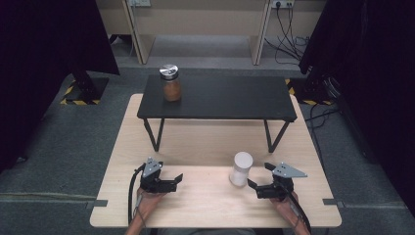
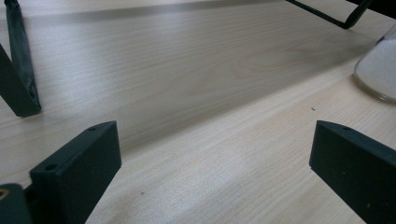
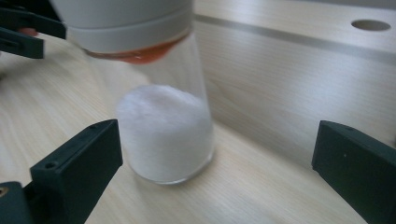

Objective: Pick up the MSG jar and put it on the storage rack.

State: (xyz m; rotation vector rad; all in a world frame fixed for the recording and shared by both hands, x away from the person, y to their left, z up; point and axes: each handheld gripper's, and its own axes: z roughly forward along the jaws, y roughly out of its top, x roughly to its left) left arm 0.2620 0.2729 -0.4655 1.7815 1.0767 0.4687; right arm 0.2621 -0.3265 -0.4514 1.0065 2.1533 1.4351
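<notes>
A glass jar with a white lid and white powder inside stands upright on the wooden table, front right of centre. My right gripper sits just right of it, open; in the right gripper view the jar stands close ahead, left of the middle of the gap, and touches neither jaw of the right gripper. My left gripper rests open at the front left with nothing between its jaws. In the left gripper view the jar shows at the right edge.
A low black metal stand spans the back half of the table. On its left end stands a jar of brown contents with a silver lid. One stand leg is near the left gripper. Dark curtains and cables surround the table.
</notes>
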